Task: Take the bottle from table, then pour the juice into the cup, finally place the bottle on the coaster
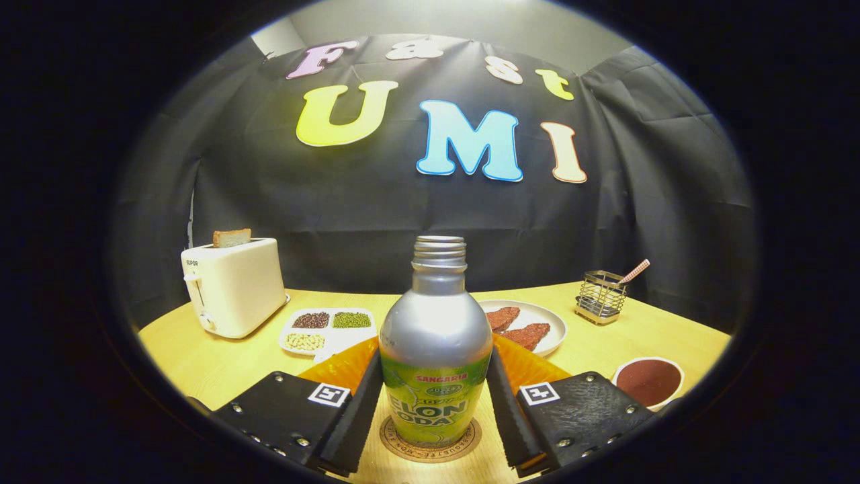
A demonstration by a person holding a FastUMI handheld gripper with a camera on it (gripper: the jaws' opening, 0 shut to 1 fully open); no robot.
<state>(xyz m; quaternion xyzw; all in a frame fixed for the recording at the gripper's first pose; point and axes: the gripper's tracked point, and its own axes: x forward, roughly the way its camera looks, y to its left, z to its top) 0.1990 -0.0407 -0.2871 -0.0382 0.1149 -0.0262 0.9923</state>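
Bottle [435, 349] stands upright on coaster [430, 440], lower centre of frame, between my fingers [435, 417]. Jaws narrow, flanking it; contact uncertain. Judged: placement done, release left.

The bottle [435, 349] hides most of the orange mat [342, 366] behind it and the middle of the coaster [430, 440] under its base. At two o'clock from the bottle, the cup [648, 382] is partly cut off by the finger [581, 410] before it. Whether both fingers press the bottle's sides cannot be told.
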